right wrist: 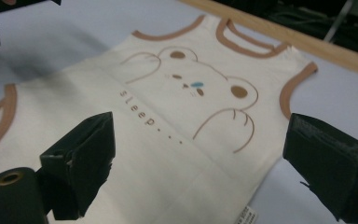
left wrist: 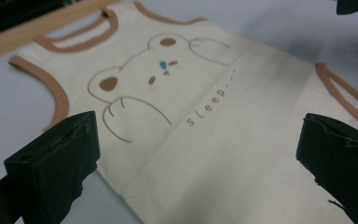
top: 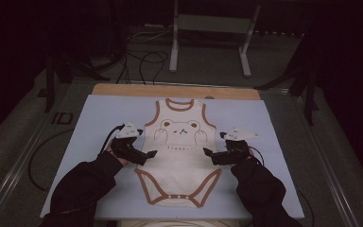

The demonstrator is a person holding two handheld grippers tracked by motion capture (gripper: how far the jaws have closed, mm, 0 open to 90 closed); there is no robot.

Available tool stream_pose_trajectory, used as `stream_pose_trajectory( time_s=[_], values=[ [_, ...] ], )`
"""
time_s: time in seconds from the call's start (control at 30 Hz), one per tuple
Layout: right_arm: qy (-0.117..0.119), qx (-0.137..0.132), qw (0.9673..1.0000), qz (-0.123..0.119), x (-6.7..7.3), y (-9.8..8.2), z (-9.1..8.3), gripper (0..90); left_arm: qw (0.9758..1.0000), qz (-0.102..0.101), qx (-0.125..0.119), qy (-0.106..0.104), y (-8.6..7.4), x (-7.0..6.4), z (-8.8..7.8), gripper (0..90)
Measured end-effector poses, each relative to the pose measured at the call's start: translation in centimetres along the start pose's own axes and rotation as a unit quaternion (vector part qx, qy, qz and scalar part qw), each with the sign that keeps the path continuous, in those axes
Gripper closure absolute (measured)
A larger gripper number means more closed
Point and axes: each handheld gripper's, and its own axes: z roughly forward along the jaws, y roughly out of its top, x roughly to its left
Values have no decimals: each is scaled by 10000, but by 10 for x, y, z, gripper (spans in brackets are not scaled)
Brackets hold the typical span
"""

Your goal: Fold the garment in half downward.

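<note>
A cream baby bodysuit (top: 179, 156) with brown trim, a bear drawing and the word "sleep..." lies flat on the pale blue mat (top: 90, 118), neck opening toward the far side. My left gripper (top: 147, 155) hovers at the garment's left edge, open, its jaws wide apart over the cloth (left wrist: 200, 140). My right gripper (top: 209, 155) is at the garment's right edge, also open, jaws spread over the fabric (right wrist: 177, 140). Nothing is held between either pair of jaws. A small label (right wrist: 246, 217) shows at the garment's side seam.
The mat lies on a wooden board (top: 175, 91) whose far edge shows beyond the bodysuit. Behind the table stand a metal frame (top: 210, 38) and loose cables (top: 142, 59) on the dark floor. The person's dark sleeves (top: 82, 187) enter from the bottom.
</note>
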Motion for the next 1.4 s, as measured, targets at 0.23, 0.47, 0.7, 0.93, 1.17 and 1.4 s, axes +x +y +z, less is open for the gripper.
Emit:
stream_pose_trajectory(
  time_s=[0.23,0.47,0.7,0.93,1.17,1.4],
  values=[
    [-41,111,9999,96,-8,-9,9,90,9993,-202,320,-60,-5,8,13,3],
    [-168,297,9994,25,-13,-16,16,90,9980,-331,539,-45,-10,17,24,3],
    [-87,416,9984,381,-19,-19,24,90,9951,-415,876,176,-13,25,34,3],
    [-85,761,9948,667,-28,-23,41,90,9943,-537,901,172,-15,33,39,4],
    [-110,1051,9918,720,-34,-27,56,147,9929,-547,1020,258,-17,39,46,53],
    [-139,1143,9906,736,-38,-30,63,218,9932,-551,960,368,-20,42,48,250]
  ],
)
